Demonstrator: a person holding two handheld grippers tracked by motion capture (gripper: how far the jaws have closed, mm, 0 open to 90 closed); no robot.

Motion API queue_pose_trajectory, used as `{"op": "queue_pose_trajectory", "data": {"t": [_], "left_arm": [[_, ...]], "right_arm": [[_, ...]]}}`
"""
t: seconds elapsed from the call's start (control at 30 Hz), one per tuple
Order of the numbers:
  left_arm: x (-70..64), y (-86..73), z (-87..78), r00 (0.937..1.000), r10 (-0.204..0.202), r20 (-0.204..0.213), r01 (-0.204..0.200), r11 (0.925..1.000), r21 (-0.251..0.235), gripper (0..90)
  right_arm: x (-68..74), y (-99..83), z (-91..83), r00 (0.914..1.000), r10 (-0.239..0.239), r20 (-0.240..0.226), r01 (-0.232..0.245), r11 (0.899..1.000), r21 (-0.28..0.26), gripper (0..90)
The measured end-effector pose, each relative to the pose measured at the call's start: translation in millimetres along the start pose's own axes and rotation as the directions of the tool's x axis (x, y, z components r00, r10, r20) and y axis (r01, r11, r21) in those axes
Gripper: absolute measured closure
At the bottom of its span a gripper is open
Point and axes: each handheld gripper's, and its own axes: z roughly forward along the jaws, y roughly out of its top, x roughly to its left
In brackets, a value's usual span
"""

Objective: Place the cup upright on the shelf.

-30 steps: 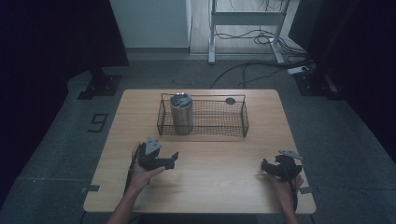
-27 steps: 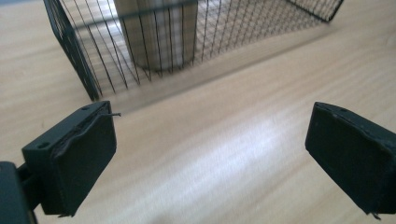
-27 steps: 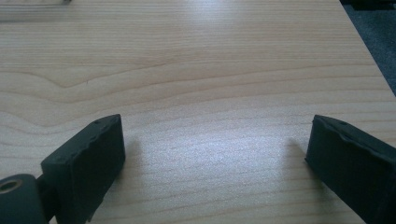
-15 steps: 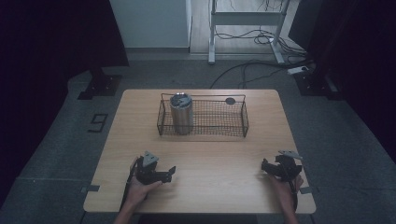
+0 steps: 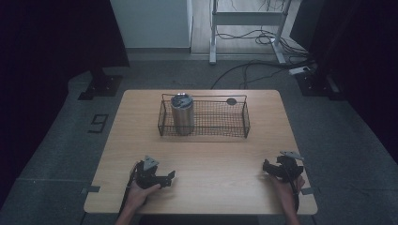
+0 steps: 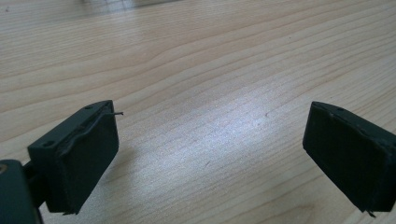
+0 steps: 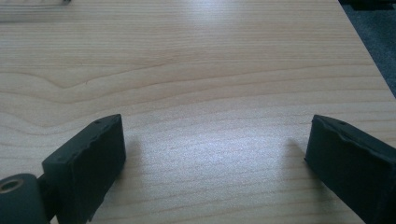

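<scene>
Both of your grippers rest low at the near edge of the pale wooden desk [image 5: 206, 154], and neither holds anything. Your left gripper [image 5: 170, 176] sits at the near left with its jaws spread wide; in the left gripper view, bare wood grain lies between the two black pads [image 6: 84, 154]. Your right gripper [image 5: 265, 165] sits at the near right, likewise wide open and empty, with bare desk between its pads [image 7: 93, 158] in the right gripper view.

The nearest object of work is the upright cylindrical metal can [image 5: 182, 114]. It stands inside the left end of the black wire mesh basket [image 5: 234, 124], which sits at the middle of the desk's far half, well apart from both grippers. A small dark round disc [image 5: 231, 101] lies on the desk just beyond the basket's far right rim.

Judgement: nothing is gripped and both grippers sit clear of the basket, so this reads as a rest position, either ahead of a reach or with the can already placed. If you go for the can, the left gripper is the nearer one; it must travel forward, clear the basket's near rim and close across the can's body.

Hard to make out: the can's top is dim, so I cannot tell whether it is sealed or open. What the disc is cannot be determined either. Your forearms are cut off at the bottom edge.
</scene>
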Motion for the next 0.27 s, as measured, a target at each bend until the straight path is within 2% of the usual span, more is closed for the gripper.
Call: {"op": "queue_pose_trajectory", "data": {"t": [0.1, 0.27], "left_arm": [[0.5, -0.8, -0.3, 1.0000, 0.008, -0.005, -0.008, 1.0000, -0.004, 4.1], [3.1, 0.5, -3.1, 0.9999, -0.011, -0.001, 0.011, 0.9997, -0.020, 4.2]], "right_arm": [[0.0, 0.0, 0.0, 1.0000, 0.000, 0.000, 0.000, 1.000, 0.000, 4.5], [-0.1, 0.0, 0.0, 1.0000, -0.002, -0.001, 0.002, 1.000, -0.001, 4.7]]}}
